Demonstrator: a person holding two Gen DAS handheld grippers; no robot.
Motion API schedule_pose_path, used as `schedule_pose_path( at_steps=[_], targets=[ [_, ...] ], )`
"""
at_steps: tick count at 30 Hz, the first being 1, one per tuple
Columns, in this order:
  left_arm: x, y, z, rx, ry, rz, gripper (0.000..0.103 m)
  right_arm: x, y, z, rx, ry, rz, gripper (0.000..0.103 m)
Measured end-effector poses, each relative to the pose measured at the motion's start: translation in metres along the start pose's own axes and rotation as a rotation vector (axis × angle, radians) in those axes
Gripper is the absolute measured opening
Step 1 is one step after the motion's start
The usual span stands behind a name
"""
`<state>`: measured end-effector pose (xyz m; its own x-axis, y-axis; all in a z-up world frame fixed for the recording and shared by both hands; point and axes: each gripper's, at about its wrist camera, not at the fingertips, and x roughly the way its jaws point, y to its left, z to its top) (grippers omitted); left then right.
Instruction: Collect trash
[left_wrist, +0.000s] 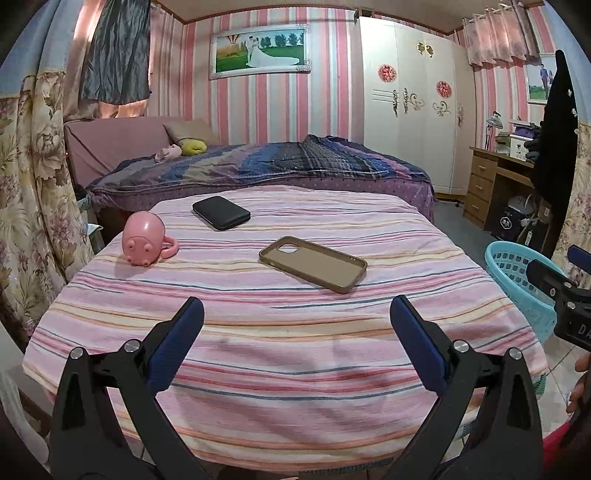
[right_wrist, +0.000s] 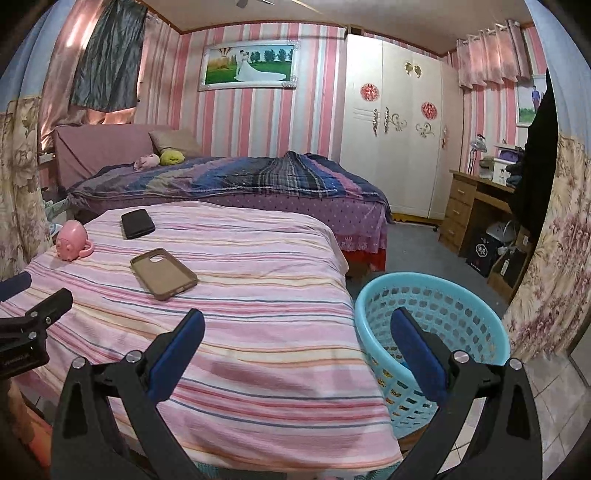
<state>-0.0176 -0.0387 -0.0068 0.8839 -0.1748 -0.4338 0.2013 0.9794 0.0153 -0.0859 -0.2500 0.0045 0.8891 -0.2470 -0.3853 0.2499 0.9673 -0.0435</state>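
Left gripper (left_wrist: 296, 309): jaws spread wide, nothing between the blue pads, hanging over the near edge of the pink striped cloth-covered table (left_wrist: 280, 369), bottom centre of the left wrist view. Right gripper (right_wrist: 297, 320): also spread wide and empty, bottom centre of its own view, left finger over the table's right edge, right finger in front of the light blue perforated plastic basket (right_wrist: 454, 295).

The basket stands on the floor just beside the table's right side; lower right in the right wrist view, right edge in the left wrist view (left_wrist: 517, 266). A few small colourful bits show through its lower wall; can't tell what they are.

On the cloth, nothing obviously trash:
- brown soft phone case (left_wrist: 313, 264), lying open side up, centre of the left view, centre-left in the right view (right_wrist: 163, 273)
- black rectangular pouch (left_wrist: 221, 212) further back, upper centre-left; apart from the case
- pink pig-shaped plastic mug with ring handle (left_wrist: 144, 243), on its side near the table's left edge, left of the frame

Each gripper shows in the other's camera: right one at the right edge of the left view (left_wrist: 565, 291), left one at the left edge of the right view (right_wrist: 33, 317). Part of a hand (left_wrist: 581, 384) shows lower right in the left view.

Behind the table: bed with a purple-blue striped quilt (left_wrist: 258, 166), mid-frame.
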Motion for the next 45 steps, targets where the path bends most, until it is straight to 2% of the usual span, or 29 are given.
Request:
schedule_pose_path(
  at_steps=[16,45],
  targets=[
    [0.000,0.006,0.004,-0.010,-0.034,0.023,0.097,-0.004,0.004,0.013,-0.006,-0.024,-0.001,0.098],
    [0.005,0.002,0.002,-0.010,-0.024,0.028,0.097,-0.004,0.001,0.018,-0.007,-0.027,0.006,0.098]
  ],
)
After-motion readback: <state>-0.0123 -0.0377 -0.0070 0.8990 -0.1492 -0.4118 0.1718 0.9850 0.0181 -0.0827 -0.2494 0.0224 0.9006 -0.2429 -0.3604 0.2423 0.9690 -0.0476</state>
